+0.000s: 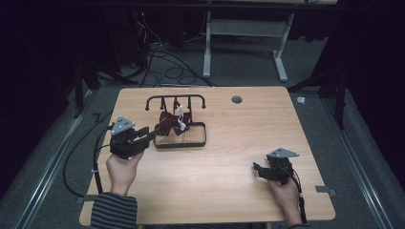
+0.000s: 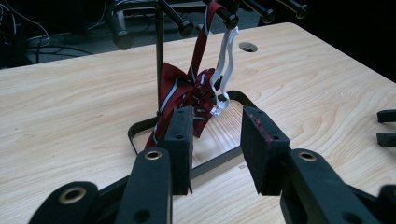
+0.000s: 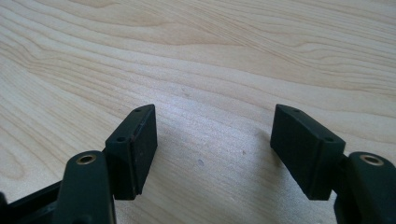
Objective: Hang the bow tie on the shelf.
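Hanging upright from the rack (image 2: 161, 51), the bow tie (image 2: 184, 91) faces the left gripper's (image 2: 217, 140) parted, empty jaws

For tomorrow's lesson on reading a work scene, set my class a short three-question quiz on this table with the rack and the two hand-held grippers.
1. True or false: the dark red striped bow tie hangs by its strap from a peg of the black metal rack.
2. Which gripper is nearer the rack's black rectangular base frame? A) left gripper B) right gripper
3. Fill in: beside the bow tie's strap hangs a ____ elastic band.

Key
1. True. The strap loops over a peg and the bow hangs above the base frame.
2. A. Its open jaws point at the frame, with nothing between them; the right gripper rests open over bare wooden table.
3. White.
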`<state>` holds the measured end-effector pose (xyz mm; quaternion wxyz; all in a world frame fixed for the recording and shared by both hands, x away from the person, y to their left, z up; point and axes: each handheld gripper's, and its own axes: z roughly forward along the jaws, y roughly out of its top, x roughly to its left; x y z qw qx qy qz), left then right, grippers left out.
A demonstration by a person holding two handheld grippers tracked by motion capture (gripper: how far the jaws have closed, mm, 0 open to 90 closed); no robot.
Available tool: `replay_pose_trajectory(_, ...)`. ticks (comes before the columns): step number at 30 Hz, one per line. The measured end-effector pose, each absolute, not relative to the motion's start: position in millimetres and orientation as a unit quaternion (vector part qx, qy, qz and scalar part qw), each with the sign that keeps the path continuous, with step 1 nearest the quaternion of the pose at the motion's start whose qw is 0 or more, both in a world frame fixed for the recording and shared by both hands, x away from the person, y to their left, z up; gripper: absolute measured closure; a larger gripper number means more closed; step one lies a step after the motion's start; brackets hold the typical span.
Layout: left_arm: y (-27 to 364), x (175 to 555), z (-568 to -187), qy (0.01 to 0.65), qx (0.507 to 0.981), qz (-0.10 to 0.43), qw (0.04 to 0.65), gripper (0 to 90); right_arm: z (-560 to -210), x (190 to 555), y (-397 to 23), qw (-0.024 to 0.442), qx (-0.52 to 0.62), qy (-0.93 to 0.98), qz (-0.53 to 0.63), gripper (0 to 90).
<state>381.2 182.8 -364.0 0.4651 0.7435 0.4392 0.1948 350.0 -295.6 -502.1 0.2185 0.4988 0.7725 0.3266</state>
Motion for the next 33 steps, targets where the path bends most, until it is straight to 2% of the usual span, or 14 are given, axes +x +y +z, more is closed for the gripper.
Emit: replay_pose_trajectory(33, 195, 360, -394, 0.460, 0.740, 0.177, 0.457, 63.2, -502, 350, -296, 0.219, 0.498, 0.773, 0.326, 33.1)
